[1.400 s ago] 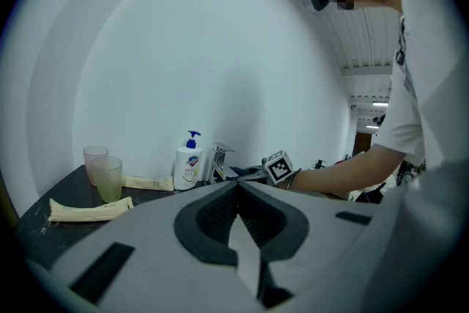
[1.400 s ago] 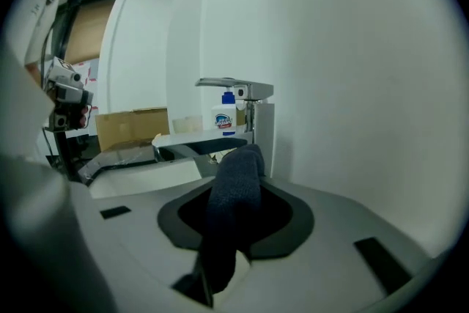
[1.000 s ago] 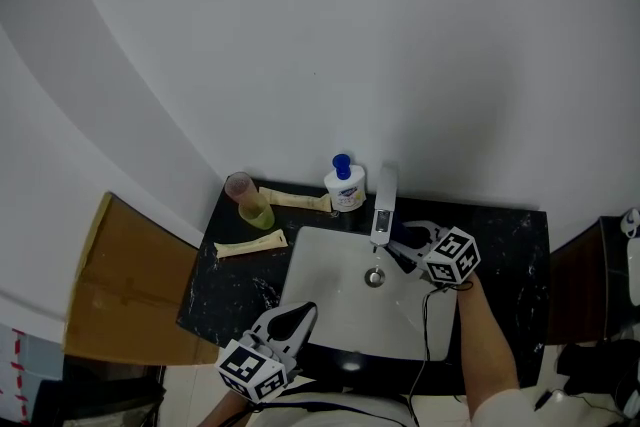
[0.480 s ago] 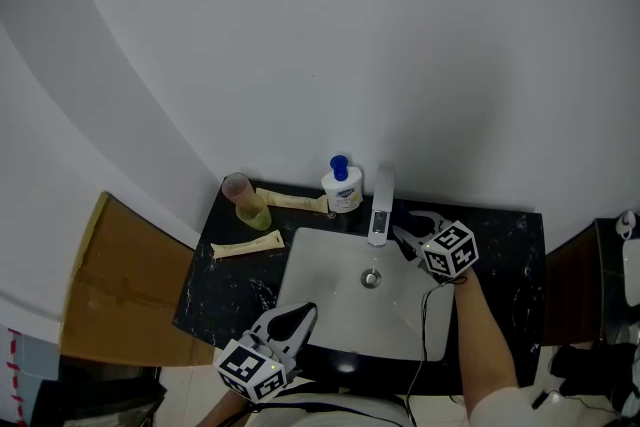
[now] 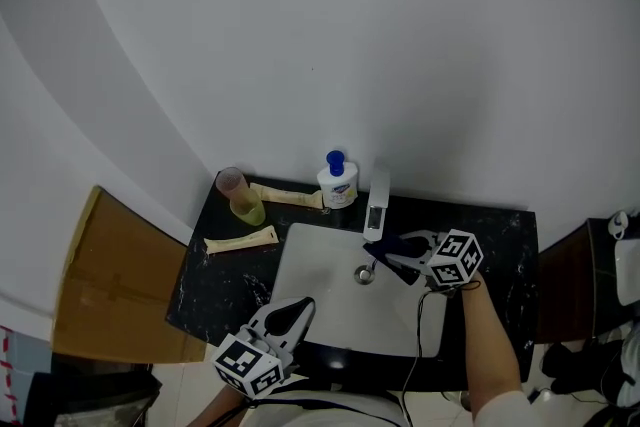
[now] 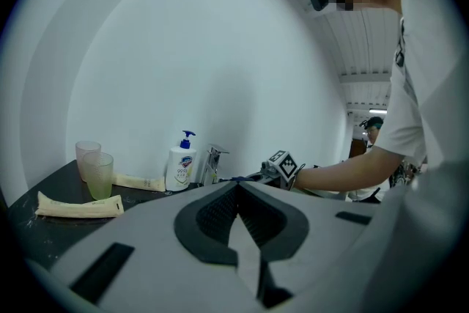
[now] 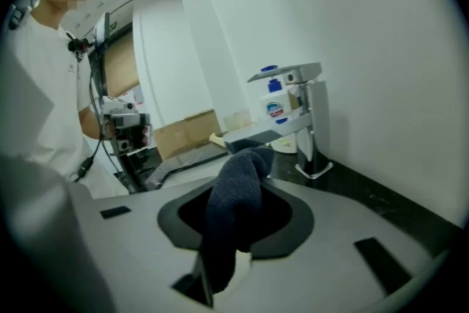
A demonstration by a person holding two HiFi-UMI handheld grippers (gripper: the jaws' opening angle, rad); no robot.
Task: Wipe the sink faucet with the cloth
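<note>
Mid-wipe, I reckon: R gripper (image 5: 392, 260) jaws clamped on cloth (image 7: 238, 201), which sits just below the faucet (image 7: 308, 121) spout. L gripper (image 6: 236, 190) jaws together, empty, well apart from faucet. Next: rub cloth along spout w/ light pressure.

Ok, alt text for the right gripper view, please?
The right hand-held gripper is shut on a dark blue cloth, whose bunched end sits just below the spout of the chrome faucet; contact is unclear. Behind the faucet stands a blue-capped soap bottle on the black counter.
</note>
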